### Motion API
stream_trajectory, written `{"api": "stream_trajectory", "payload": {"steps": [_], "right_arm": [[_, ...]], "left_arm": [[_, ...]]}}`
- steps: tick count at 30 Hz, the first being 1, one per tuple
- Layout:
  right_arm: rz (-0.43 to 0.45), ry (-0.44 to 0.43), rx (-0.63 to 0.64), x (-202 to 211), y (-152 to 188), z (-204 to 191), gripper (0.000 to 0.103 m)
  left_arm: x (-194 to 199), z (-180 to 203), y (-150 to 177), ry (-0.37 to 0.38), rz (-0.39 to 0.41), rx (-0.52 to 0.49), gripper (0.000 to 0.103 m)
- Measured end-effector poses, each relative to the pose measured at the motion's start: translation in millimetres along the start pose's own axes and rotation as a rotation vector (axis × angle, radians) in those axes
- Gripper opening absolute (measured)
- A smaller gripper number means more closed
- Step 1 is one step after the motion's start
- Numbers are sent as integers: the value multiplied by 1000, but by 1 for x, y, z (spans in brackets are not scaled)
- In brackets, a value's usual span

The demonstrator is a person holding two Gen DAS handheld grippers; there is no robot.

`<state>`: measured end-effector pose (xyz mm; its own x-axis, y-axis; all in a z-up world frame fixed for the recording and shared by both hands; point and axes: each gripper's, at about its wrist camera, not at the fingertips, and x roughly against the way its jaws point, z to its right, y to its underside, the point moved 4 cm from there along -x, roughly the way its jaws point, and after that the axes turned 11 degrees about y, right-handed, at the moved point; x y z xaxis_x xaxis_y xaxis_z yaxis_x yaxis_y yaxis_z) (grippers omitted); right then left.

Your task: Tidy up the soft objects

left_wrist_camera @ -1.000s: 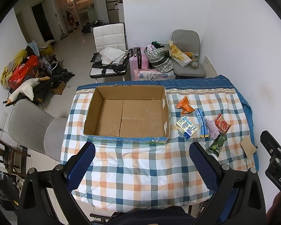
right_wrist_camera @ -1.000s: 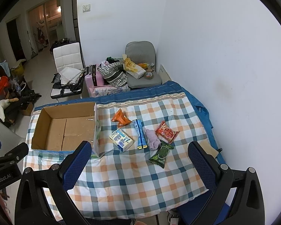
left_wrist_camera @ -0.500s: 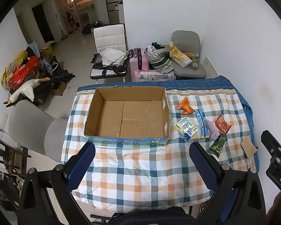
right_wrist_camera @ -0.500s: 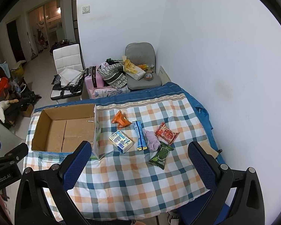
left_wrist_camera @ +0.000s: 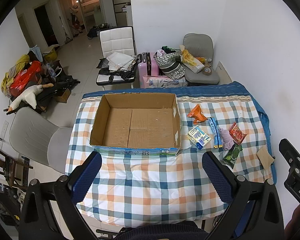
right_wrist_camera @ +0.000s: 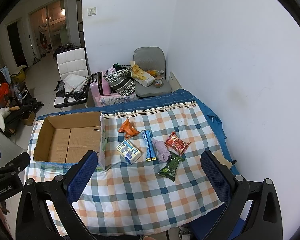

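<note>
The cardboard box (right_wrist_camera: 70, 138) sits open on the checked table (right_wrist_camera: 142, 190), and every packet lies to its right. Nearest it is the white-and-blue pack (right_wrist_camera: 128, 152), then the orange packet (right_wrist_camera: 128, 131), blue stick pack (right_wrist_camera: 149, 145), lilac cloth (right_wrist_camera: 162, 151), red packet (right_wrist_camera: 177, 143) and green packet (right_wrist_camera: 171, 166). The right gripper (right_wrist_camera: 149, 177) hovers spread wide above the table's near edge, nothing between its fingers (right_wrist_camera: 217, 177).

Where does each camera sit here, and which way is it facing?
Left wrist: on the left gripper, high over the near table edge, aimed down at the empty cardboard box; its own open fingers show, with the right gripper's body at the right edge.
Right wrist: on the right gripper, further right, aimed at the snack packets beside the wall; its open fingers show, with the left gripper's body at the left edge.
Shared: box, packets, checked cloth, both chairs beyond.
</note>
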<state>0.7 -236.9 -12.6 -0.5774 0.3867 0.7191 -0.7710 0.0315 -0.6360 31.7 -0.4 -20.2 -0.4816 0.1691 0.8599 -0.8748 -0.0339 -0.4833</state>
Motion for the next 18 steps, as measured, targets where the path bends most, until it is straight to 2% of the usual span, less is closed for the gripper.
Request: {"api": "stream_trajectory", "payload": {"steps": [18], "right_arm": [[6,-5,0,4,2,0,103]], "left_arm": [[1,2,-1,2,3,-4,103]]}}
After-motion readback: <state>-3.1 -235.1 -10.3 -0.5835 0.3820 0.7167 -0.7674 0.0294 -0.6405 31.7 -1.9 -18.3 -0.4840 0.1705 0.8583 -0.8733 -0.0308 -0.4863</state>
